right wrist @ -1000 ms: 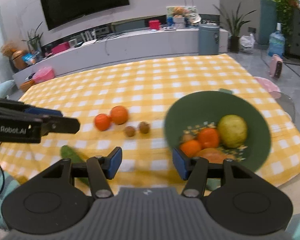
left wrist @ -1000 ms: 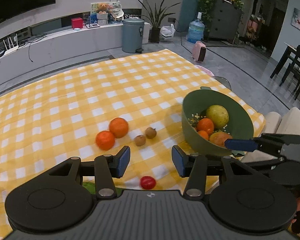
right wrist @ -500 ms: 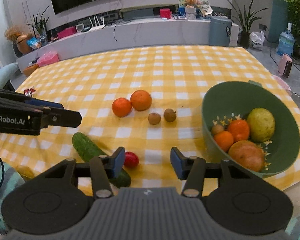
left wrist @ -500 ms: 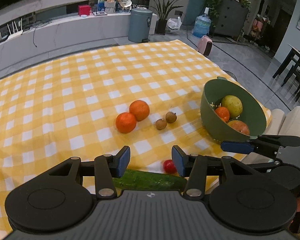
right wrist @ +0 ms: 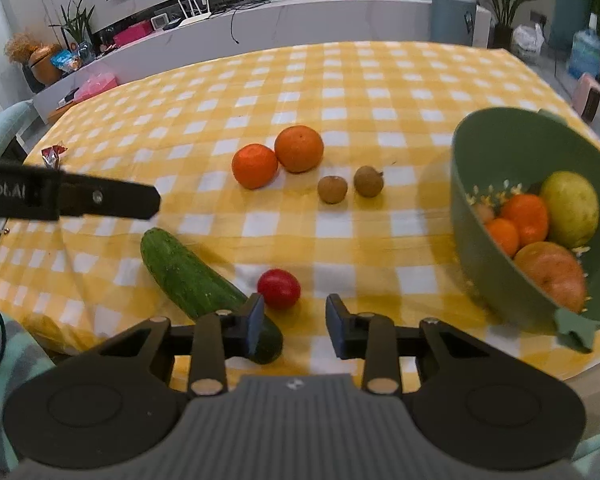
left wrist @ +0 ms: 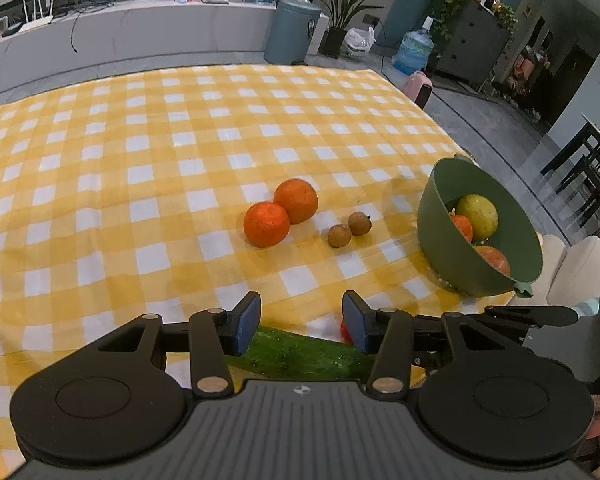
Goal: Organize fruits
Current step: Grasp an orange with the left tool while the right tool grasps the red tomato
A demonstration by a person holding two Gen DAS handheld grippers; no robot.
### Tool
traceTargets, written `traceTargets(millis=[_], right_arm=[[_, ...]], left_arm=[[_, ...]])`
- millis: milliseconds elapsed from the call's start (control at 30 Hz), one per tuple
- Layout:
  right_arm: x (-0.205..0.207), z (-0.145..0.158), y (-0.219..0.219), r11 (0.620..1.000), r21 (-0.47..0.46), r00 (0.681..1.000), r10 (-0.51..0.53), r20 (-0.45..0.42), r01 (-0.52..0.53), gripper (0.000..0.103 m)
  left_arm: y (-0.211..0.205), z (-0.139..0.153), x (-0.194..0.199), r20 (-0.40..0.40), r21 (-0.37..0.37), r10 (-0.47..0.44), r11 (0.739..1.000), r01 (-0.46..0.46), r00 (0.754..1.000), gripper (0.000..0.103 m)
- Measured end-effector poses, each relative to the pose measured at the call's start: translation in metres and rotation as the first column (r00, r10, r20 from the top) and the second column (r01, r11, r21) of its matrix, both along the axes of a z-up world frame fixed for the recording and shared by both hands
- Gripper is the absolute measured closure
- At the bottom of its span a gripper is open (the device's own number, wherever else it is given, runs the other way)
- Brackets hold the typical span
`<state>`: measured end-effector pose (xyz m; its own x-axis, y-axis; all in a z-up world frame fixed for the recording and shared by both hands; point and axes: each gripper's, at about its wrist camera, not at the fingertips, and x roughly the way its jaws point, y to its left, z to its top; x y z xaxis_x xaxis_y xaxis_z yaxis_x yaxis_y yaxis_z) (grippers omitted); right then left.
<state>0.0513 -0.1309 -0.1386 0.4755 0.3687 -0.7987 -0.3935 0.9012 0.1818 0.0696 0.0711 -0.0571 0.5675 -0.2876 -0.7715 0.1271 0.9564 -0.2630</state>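
Two oranges [right wrist: 298, 148] [right wrist: 255, 165] and two small brown fruits [right wrist: 332, 189] [right wrist: 368, 181] lie mid-table on the yellow checked cloth [right wrist: 340, 80]. A cucumber [right wrist: 196, 276] and a red tomato [right wrist: 279, 289] lie near the front edge. A green bowl [right wrist: 480, 184] at the right holds a pear, oranges and an apple. My right gripper [right wrist: 295, 322] is open and empty just before the tomato. My left gripper [left wrist: 300, 322] is open and empty above the cucumber [left wrist: 300, 356]; the oranges [left wrist: 296, 200] and bowl [left wrist: 440, 232] lie beyond it.
The bowl stands close to the table's right front corner. A small red wrapper [right wrist: 54, 151] lies at the left edge. The left gripper's finger [right wrist: 100, 200] crosses the right wrist view at the left. Chairs [left wrist: 580, 168] stand on the floor to the right.
Both grippers have drawn back toward the table's front edge, away from the bowl. The cucumber and tomato have come into fuller view. Both stay open and empty.
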Motion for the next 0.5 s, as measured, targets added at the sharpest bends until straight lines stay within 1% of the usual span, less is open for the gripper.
traceTargets(millis=[167,367,500], right_arm=[[0.012,-0.005,0.008,0.999,0.037,1.0,-0.002,-0.027,0.003,0.075],[0.026,-0.017,0.014,0.998,0.055,0.996,-0.019,-0.09,0.024,0.076],[0.033,-0.022,0.014,0.998,0.047,0.994,-0.029,-0.106,0.034,0.074]], left_arm=[[0.004,-0.007,0.006,-0.02,-0.004,0.008,1.0,-0.008,1.0,0.048],[0.008,-0.012,0.012,-0.034,-0.005,0.011,1.0,-0.012,0.999,0.048],[0.008,-0.016,0.018,-0.039,-0.013,0.014,1.0,-0.015,0.999,0.048]])
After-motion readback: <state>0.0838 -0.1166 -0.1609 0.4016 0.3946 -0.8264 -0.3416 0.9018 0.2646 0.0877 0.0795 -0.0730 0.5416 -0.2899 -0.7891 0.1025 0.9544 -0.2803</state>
